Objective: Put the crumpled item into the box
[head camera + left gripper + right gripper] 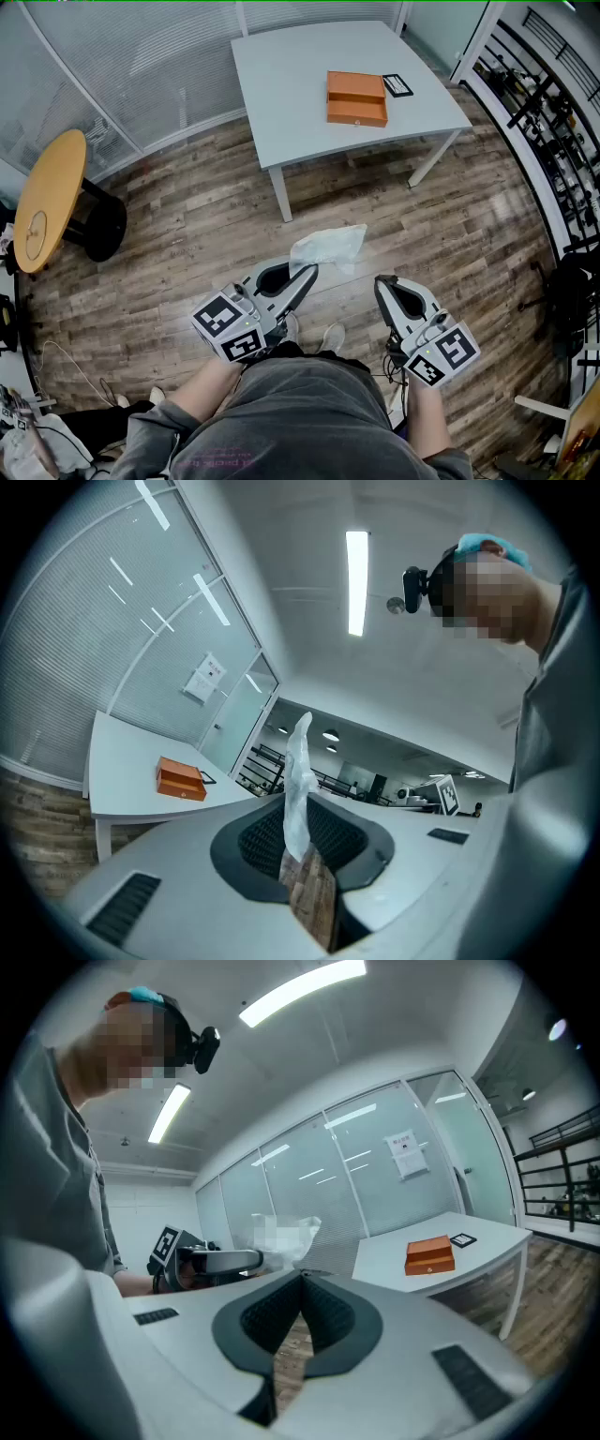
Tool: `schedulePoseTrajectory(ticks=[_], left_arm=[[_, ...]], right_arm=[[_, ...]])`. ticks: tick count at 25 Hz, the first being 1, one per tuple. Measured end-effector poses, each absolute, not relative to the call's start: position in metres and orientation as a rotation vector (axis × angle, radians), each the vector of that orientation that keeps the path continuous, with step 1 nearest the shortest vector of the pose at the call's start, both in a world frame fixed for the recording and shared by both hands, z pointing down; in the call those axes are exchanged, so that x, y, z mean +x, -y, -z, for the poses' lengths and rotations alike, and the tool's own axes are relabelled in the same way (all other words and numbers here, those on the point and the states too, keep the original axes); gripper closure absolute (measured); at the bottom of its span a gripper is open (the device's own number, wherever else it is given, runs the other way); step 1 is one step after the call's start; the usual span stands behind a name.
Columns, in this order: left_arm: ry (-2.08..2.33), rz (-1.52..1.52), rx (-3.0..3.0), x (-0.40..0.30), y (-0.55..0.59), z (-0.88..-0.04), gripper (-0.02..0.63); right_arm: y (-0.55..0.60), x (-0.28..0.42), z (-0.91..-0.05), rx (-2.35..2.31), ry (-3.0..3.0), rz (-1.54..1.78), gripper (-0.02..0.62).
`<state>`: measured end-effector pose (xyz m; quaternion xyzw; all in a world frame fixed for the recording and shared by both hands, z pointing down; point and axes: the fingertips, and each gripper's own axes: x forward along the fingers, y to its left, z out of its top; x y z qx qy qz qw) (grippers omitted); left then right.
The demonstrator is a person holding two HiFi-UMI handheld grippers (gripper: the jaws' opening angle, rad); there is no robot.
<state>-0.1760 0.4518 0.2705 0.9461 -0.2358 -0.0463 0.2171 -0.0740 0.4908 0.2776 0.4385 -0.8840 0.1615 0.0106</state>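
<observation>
Softness is the main thing about the crumpled item (328,247): it looks like a pale, thin, half-translucent sheet of film or tissue (which of the two I cannot tell), bunched and very light, with no stiffness of its own. The left gripper (307,274) has its jaws pinched nearly together on one edge of it. In the left gripper view the sheet stands up from between the pads as a thin wrinkled strip, and in the head view the rest billows out past the tips, above the wooden floor (187,234). The right gripper (384,283) holds nothing, its jaws brought together at the tips. The orange box (356,98) sits on the grey table (281,66), well apart from both grippers, and from here it looks closed. A thing this light will likely flutter and trail when carried, and it could slip if the pinch sits only on a loose corner; a hold on a thicker, gathered fold would probably be surer. It should not break, though thin film can tear if it is pulled between two grips. Once let go it may spring open, so pressing it down into the box seems wise.
</observation>
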Motion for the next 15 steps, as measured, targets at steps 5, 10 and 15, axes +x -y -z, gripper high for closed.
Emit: schedulePoseTrajectory(ticks=[5, 10, 15], left_arm=[[0.658, 0.126, 2.619, -0.168, -0.452, -0.27, 0.541], [0.67, 0.121, 2.615, -0.159, -0.452, -0.275, 0.541], [0.695, 0.114, 2.606, -0.154, -0.452, -0.278, 0.541]], right_arm=[[-0.49, -0.065, -0.278, 1.375, 2.754, -0.506, 0.594], [-0.485, -0.052, -0.283, 1.417, 2.743, -0.526, 0.591], [-0.481, -0.043, -0.286, 1.42, 2.738, -0.541, 0.591]])
